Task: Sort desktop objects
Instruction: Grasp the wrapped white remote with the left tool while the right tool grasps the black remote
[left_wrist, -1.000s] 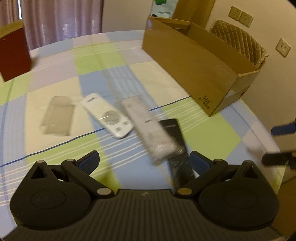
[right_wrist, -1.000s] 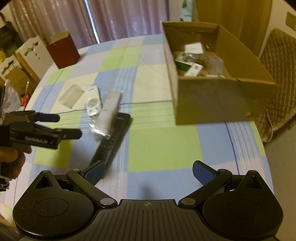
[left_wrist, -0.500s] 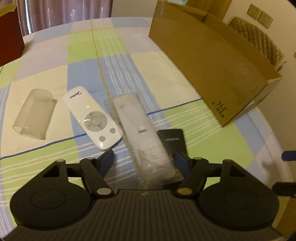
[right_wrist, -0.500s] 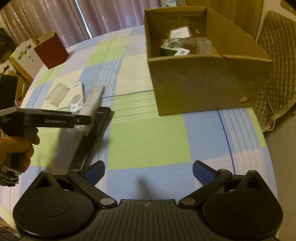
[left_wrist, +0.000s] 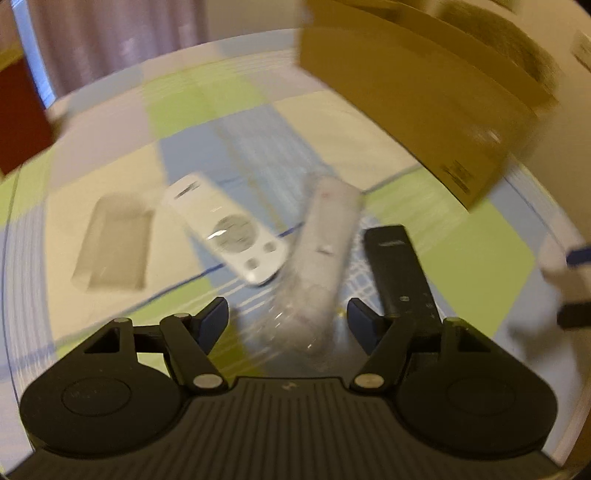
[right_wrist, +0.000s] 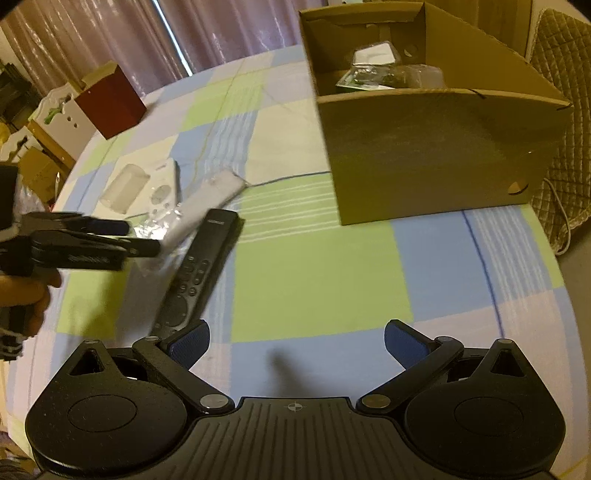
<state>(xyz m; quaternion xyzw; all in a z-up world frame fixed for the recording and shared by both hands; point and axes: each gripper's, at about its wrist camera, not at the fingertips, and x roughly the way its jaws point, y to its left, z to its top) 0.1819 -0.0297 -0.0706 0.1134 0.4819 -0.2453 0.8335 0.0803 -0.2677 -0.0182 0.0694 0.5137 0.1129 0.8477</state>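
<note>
Straddling the near end of the plastic-wrapped white remote (left_wrist: 325, 254), the left gripper (left_wrist: 288, 319) is holding its jaws fairly wide, and whether the pads are touching the wrap yet cannot be told through the motion blur. That remote is lying just ahead of the gripper on the table (left_wrist: 476, 266), angled away to the right; it looks light and stiff, but the loose crinkled film around it will likely be slippery, so a pinch across its narrow body, past the bunched wrap at the near end, seems the safest hold. Just right of the left gripper, the black remote (left_wrist: 400, 273) is lying close alongside, and the small white remote (left_wrist: 229, 232) is sitting close on the other side, so both are crowding the closing path. Farther left, a clear plastic case (left_wrist: 114, 243) is resting apart from them. The right gripper (right_wrist: 295, 341) is hovering wide open and empty over bare cloth, with the black remote's near end by its left finger. Well beyond, ahead and to the right, the cardboard box (right_wrist: 436, 158) is standing open with packets already inside, and a dark red box (right_wrist: 110, 99) is sitting at the far left.
</note>
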